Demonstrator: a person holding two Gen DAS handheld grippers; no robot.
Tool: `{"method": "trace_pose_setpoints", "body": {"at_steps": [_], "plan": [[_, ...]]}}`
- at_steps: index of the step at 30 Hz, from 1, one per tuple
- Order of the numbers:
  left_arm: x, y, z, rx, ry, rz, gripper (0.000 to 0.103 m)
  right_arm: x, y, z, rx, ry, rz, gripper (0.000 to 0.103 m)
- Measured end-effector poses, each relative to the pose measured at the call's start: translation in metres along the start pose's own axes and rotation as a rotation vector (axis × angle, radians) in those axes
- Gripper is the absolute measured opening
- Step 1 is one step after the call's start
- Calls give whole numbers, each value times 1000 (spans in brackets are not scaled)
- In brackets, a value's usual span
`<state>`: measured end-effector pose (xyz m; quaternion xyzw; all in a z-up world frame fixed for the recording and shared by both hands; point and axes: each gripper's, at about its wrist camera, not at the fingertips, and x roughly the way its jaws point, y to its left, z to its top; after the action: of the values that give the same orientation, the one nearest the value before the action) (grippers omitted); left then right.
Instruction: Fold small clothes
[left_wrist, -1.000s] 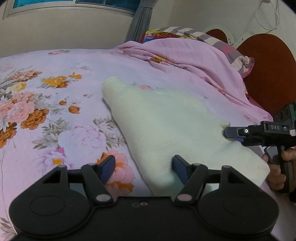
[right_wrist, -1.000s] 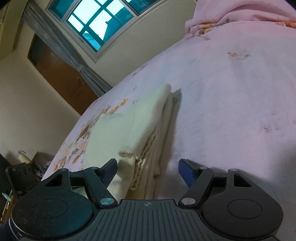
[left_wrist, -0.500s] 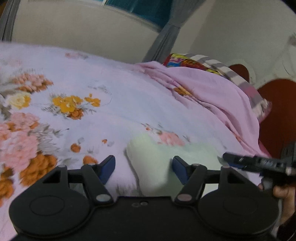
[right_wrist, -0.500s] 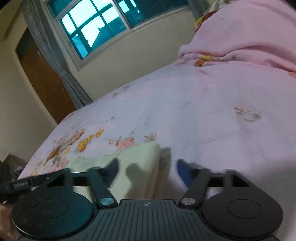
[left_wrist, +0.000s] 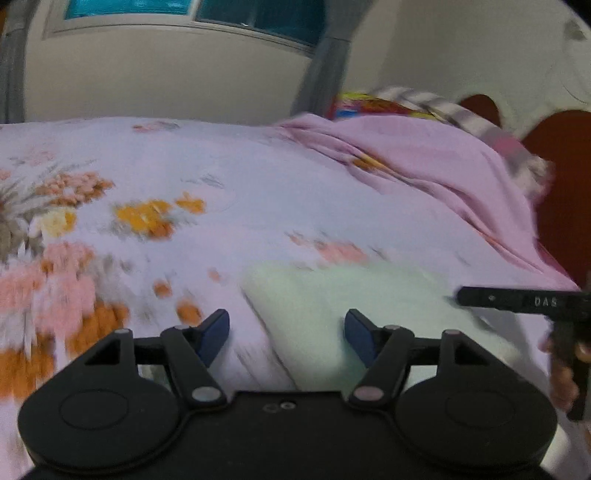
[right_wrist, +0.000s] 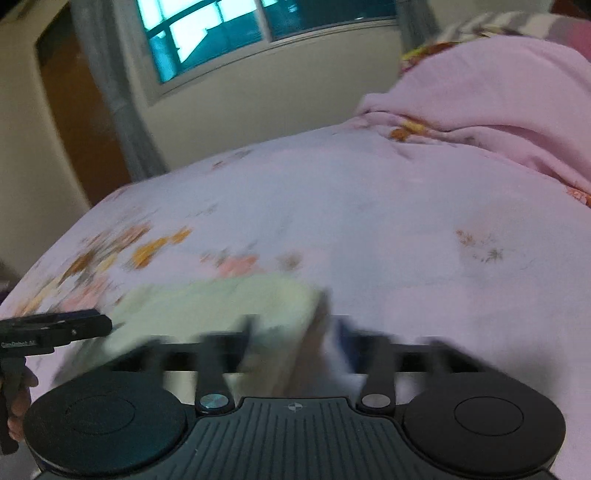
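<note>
A folded pale yellow-green garment (left_wrist: 351, 295) lies flat on the floral bed sheet (left_wrist: 221, 177). My left gripper (left_wrist: 286, 326) hovers open just short of the garment's near left corner, with nothing between its blue pads. The right gripper (right_wrist: 297, 332) is motion-blurred and its jaws are opening. The garment's right edge (right_wrist: 214, 302) shows through the gap but lies on the bed and is not gripped. Each gripper appears in the other's view: the right gripper's black finger (left_wrist: 517, 299) at the garment's right side, and the left gripper's finger (right_wrist: 55, 328) at its left side.
A heaped pink blanket (left_wrist: 443, 166) and a striped pillow (left_wrist: 461, 110) lie at the bed's back right, before a red-brown headboard (left_wrist: 565, 177). A window (right_wrist: 221, 29), a grey curtain (right_wrist: 122, 110) and a wooden door (right_wrist: 74, 103) stand behind the bed.
Both grippers have drawn back and lifted from the garment, which now sits lower and smaller in both views. The right view has rolled towards level. The garment stays folded on the bed.
</note>
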<state>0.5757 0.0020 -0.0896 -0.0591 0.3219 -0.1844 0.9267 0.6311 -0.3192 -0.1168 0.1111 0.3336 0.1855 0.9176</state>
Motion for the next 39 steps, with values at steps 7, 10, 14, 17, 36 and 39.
{"method": "trace_pose_setpoints", "body": {"at_steps": [7,10,14,17,36,39], "plan": [[-44,-37,-53,96,76,92,69,-51,29,-58,-62,76,-61,71],[-82,-43,-76,62,25,76,69,-101,37,-75,-3,-23,-34,70],[-86,-63,-99,86,75,110,71,-111,61,-102,-44,-8,-57,70],[-85,-56,-106,25,80,107,71,-90,60,-121,-61,78,-176,70],[-118,-59,-144,99,28,119,69,-136,56,-143,320,-46,87,41],[-115,-59,-144,99,37,131,71,-124,52,-141,403,-36,109,35]]}}
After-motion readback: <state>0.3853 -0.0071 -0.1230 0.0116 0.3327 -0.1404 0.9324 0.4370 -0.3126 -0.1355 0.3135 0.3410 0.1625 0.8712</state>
